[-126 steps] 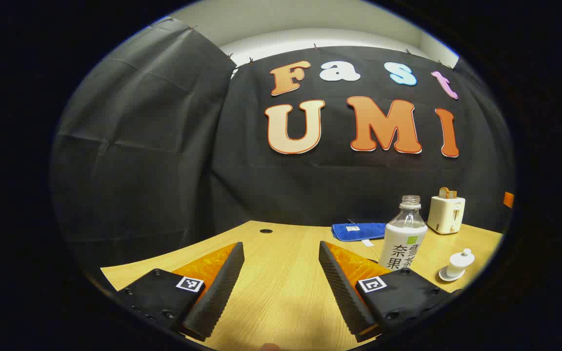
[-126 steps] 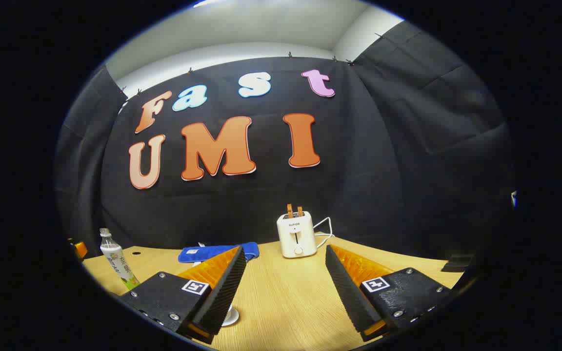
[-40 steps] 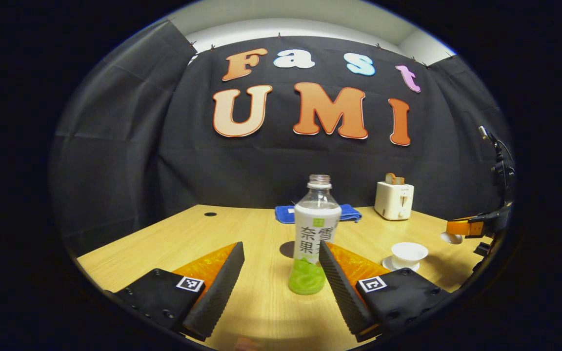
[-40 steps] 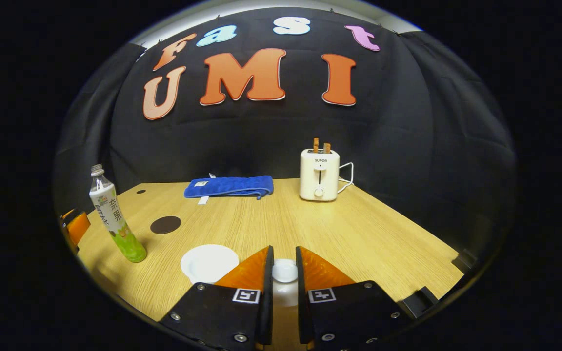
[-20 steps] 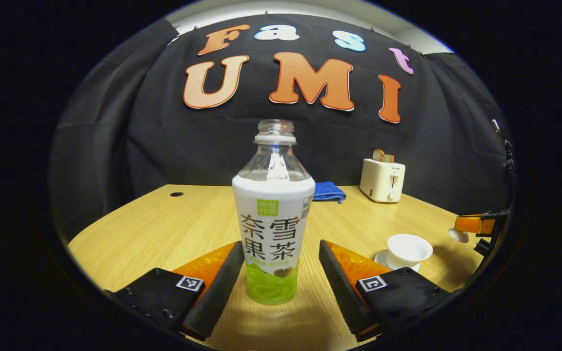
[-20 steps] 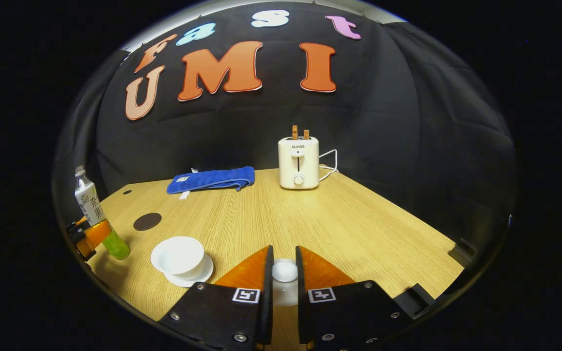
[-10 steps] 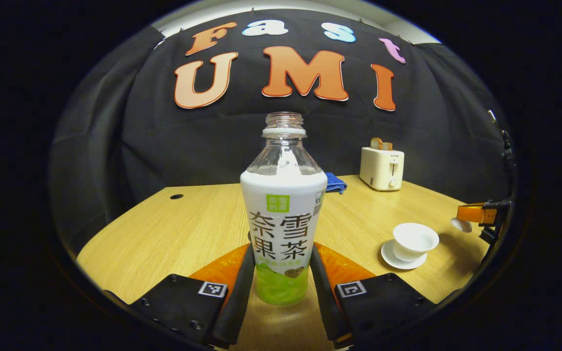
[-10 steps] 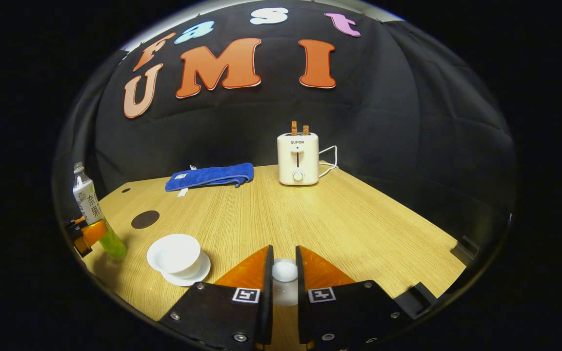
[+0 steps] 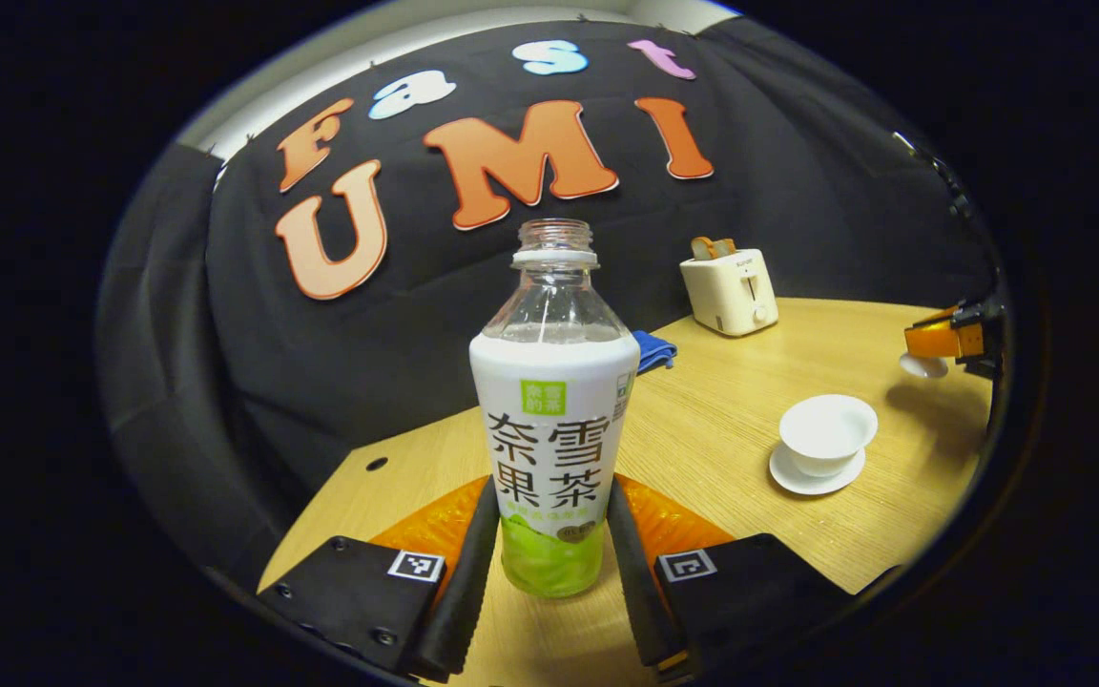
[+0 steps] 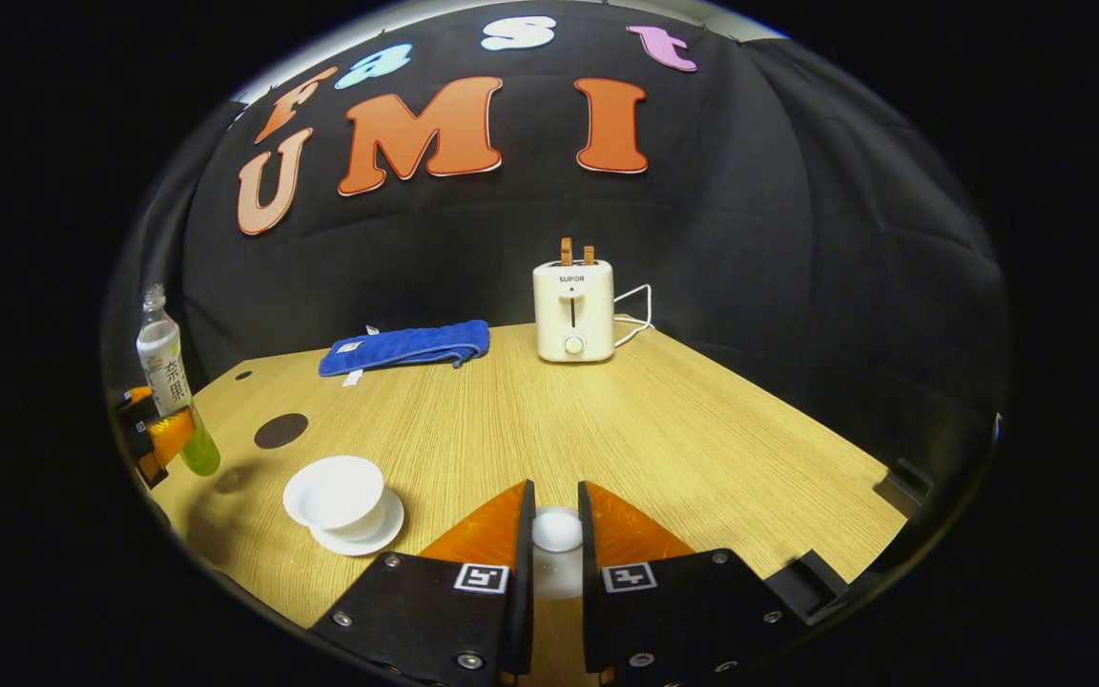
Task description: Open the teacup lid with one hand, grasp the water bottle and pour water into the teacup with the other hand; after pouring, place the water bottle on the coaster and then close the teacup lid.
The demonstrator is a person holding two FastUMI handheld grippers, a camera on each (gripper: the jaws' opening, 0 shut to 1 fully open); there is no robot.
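Observation:
In the left gripper view the uncapped water bottle [image 9: 551,420], white label and green base, stands between my fingers, and my left gripper [image 9: 551,544] is shut on its lower part and holds it lifted and tilted. The open white teacup [image 9: 827,434] sits on its saucer at the right; beyond it the right gripper [image 9: 941,348] holds the lid. In the right gripper view my right gripper [image 10: 555,534] is shut on the white teacup lid [image 10: 557,530] by its knob. The teacup [image 10: 341,496] lies lower left, the bottle [image 10: 168,382] far left, the dark round coaster [image 10: 281,430] behind the cup.
A white toaster [image 10: 572,312] with its cord stands at the back of the wooden table [image 10: 664,429]. A folded blue cloth [image 10: 404,347] lies to the toaster's left by the wall. The toaster [image 9: 730,286] and cloth [image 9: 653,349] also lie behind the bottle.
My left gripper closed on the bottle, then lifted and tilted it, so the table now slants in its view. My right gripper keeps the lid held up, nearly still.

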